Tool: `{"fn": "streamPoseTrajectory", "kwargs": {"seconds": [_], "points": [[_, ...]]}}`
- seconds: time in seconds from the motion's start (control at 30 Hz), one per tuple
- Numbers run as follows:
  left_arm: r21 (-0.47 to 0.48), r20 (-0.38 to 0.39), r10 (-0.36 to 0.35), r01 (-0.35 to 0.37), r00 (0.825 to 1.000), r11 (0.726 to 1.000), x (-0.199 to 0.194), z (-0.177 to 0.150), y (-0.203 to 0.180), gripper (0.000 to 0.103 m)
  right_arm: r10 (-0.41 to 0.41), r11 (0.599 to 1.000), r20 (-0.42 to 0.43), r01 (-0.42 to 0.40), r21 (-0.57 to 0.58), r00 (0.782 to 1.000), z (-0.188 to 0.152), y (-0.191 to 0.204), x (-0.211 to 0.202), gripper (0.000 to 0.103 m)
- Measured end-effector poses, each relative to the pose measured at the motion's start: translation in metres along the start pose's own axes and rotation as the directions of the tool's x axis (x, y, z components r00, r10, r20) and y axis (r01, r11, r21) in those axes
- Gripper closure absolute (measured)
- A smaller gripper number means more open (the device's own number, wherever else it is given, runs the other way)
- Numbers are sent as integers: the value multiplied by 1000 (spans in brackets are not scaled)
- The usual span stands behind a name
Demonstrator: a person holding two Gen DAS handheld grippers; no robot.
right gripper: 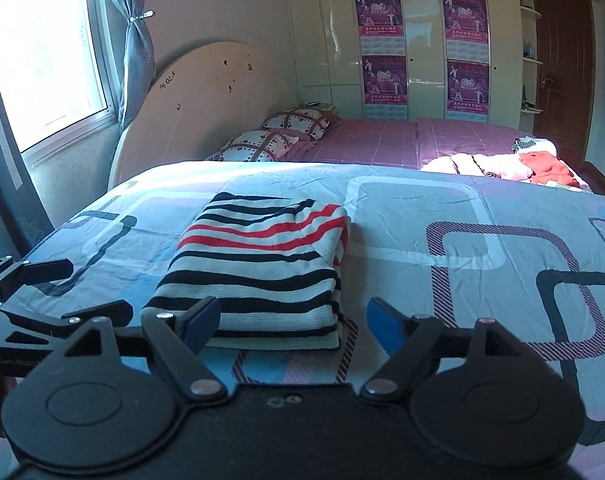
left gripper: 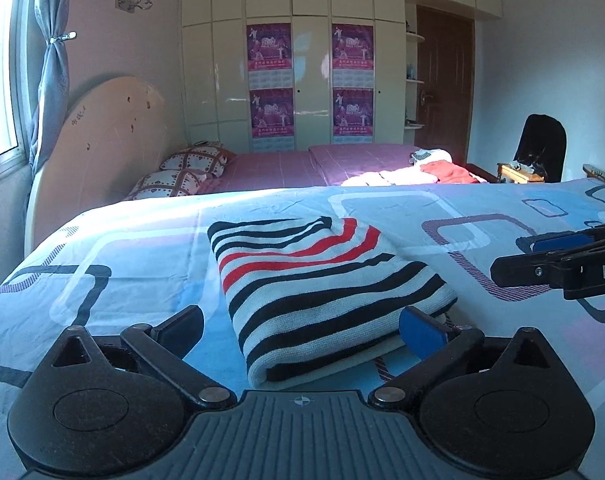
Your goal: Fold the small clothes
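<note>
A folded striped garment (left gripper: 322,288), white with black and red stripes, lies on the patterned blue sheet (left gripper: 122,248). My left gripper (left gripper: 302,332) is open, low over the sheet, its fingers on either side of the garment's near edge, not gripping it. The right gripper (left gripper: 514,258) reaches in from the right in the left wrist view. In the right wrist view the garment (right gripper: 258,268) lies just ahead; my right gripper (right gripper: 292,324) is open and empty at its near right corner. The left gripper (right gripper: 62,288) shows at the left edge there.
Beyond the sheet is a purple bed (left gripper: 302,164) with two patterned pillows (left gripper: 182,172) and a pile of pink, white and red clothes (left gripper: 422,172). A headboard (left gripper: 102,148), window, wardrobe, brown door and a black chair (left gripper: 542,148) stand behind.
</note>
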State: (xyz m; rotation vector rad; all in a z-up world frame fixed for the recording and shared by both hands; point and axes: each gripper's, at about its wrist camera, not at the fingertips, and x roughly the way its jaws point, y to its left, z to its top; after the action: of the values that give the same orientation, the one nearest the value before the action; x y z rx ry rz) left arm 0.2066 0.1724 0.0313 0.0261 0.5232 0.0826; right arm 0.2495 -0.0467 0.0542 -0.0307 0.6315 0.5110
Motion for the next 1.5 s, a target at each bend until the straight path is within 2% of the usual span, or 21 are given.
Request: {"fn": "streamPoseTrajectory", "kwargs": {"seconds": [0.17, 0.4, 0.47, 0.53, 0.57, 0.77, 0.93, 1.13, 1.5], "points": [[-14, 29, 49, -48, 998, 999, -34, -8, -11, 0, -14, 1000, 33, 14, 8, 999, -13, -2, -31, 20], [-52, 42, 73, -71, 996, 996, -94, -27, -39, 0, -14, 1000, 70, 14, 2, 997, -45, 1, -90, 20], [-57, 44, 77, -75, 996, 996, -113, -34, -48, 0, -17, 1000, 76, 17, -1, 997, -54, 2, -107, 16], [-59, 51, 77, -74, 996, 996, -132, -41, -54, 0, -30, 1000, 85, 30, -3, 996, -62, 4, -124, 5], [-59, 53, 78, -75, 996, 995, -140, -44, -57, 0, -39, 999, 94, 40, -7, 995, -66, 5, -133, 3], [-67, 72, 76, -71, 994, 995, -184, -60, -68, 0, -67, 997, 111, 70, -31, 992, -92, 13, -171, 1], [-59, 86, 61, -56, 994, 997, -206, -67, -80, 0, -84, 996, 109, 88, -26, 990, -107, 11, -195, 1], [-51, 100, 49, -44, 994, 998, -218, -69, -94, 0, -91, 995, 129, 94, -14, 987, -110, 5, -214, 1], [-53, 121, 58, -52, 991, 997, -234, -69, -103, 0, -86, 995, 150, 92, -34, 985, -112, 7, -223, 1]]}}
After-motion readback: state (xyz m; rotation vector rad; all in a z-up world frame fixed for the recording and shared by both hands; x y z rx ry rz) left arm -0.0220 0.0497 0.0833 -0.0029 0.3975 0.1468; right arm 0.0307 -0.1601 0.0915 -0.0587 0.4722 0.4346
